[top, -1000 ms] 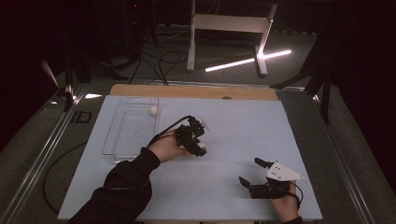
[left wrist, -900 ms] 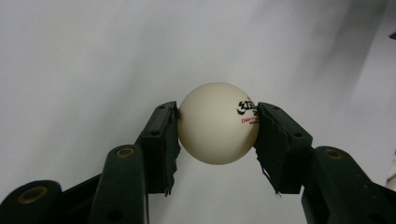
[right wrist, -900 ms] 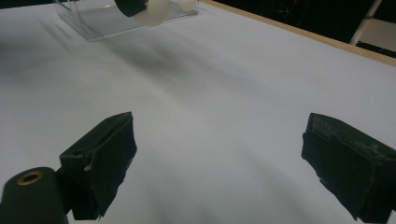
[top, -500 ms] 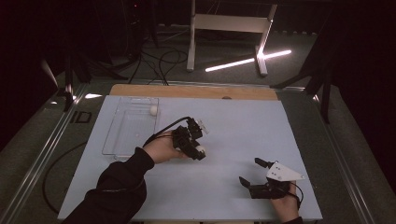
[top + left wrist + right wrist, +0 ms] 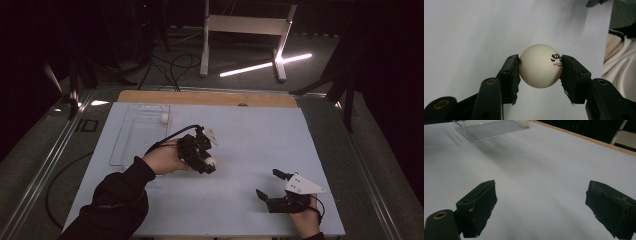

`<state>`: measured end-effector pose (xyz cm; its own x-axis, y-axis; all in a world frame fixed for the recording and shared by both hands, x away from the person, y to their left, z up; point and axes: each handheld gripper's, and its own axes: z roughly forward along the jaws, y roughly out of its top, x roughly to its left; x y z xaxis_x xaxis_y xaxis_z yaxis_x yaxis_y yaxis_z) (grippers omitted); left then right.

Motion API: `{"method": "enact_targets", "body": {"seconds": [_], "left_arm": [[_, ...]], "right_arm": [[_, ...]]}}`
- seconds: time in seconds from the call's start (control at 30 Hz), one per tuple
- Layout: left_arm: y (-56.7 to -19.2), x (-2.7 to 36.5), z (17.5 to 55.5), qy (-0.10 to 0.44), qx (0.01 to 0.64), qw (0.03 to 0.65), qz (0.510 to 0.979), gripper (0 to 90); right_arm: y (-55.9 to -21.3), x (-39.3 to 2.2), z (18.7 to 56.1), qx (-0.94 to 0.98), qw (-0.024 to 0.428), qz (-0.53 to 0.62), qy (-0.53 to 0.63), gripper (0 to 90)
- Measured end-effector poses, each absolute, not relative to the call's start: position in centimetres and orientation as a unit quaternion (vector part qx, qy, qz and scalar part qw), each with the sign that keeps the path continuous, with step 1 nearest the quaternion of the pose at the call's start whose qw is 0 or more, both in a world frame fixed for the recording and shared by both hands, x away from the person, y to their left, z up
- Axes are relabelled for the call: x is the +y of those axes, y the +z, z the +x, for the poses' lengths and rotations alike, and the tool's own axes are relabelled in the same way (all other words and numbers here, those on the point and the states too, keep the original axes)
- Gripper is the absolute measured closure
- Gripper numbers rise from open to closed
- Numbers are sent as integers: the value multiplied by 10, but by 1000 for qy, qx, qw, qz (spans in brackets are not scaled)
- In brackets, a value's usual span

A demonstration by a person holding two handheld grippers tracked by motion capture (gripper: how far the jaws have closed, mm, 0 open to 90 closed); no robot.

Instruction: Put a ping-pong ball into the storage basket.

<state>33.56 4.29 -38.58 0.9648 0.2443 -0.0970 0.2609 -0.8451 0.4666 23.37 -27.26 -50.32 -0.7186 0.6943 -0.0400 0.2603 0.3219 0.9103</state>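
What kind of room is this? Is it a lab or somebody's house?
Probably a lab or recording studio, not a house. A work table with a pale blue mat sits in a dark room, cables trail over the floor, and a bright light bar lies beside a metal stand.

cream-white ball (image 5: 540, 66) w/ black + red print; black left gripper (image 5: 540, 75); pale blue bench (image 5: 260, 135); clear tray (image 5: 137, 137).

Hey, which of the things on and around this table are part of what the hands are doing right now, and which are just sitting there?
In use:
- white ball, clamped in the left gripper
- clear tray
- second white ball, in that tray

Just there:
- right gripper, fingers apart, holding nothing
- wooden strip along the far table edge
- white stand and light bar on the floor
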Motion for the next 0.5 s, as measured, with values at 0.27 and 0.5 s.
{"method": "enact_targets", "body": {"seconds": [0.27,0.5], "left_arm": [[-375,49,334,-15,121,258,959,521],[-367,53,334,-15,124,266,956,521]], "right_arm": [[-503,-273,234,783,219,305,496,97],[-504,-272,234,783,219,304,496,97]]}}
